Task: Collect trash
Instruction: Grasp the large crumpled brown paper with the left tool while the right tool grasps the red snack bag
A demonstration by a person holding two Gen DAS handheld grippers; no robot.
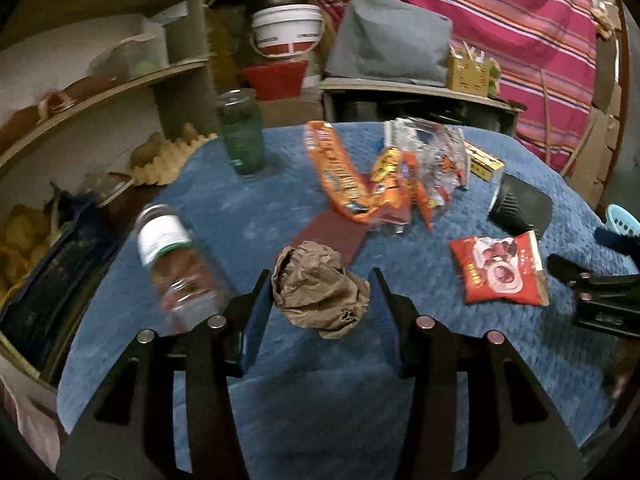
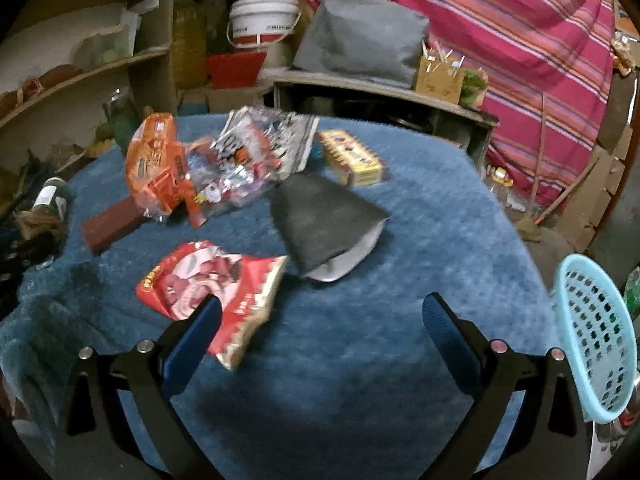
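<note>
My left gripper (image 1: 320, 280) is shut on a crumpled brown paper ball (image 1: 320, 292), which is pressed between both blue pads just above the blue cloth (image 1: 320, 400). My right gripper (image 2: 320, 304) stands wide open over the cloth with nothing between its fingers. A red snack wrapper (image 2: 212, 288) lies against its left finger. Farther back lie an orange wrapper (image 2: 156, 160), a shiny clear wrapper (image 2: 256, 152), a black pouch (image 2: 324, 228) and a yellow carton (image 2: 356, 156). In the left wrist view the red snack wrapper (image 1: 500, 272) lies to the right.
A light blue perforated basket (image 2: 596, 340) hangs at the right edge of the table. A labelled jar (image 1: 172, 256) lies on its side at the left, and a green glass (image 1: 240, 132) stands behind it. A maroon box (image 1: 332, 236) sits mid-table. Shelves and buckets crowd the back.
</note>
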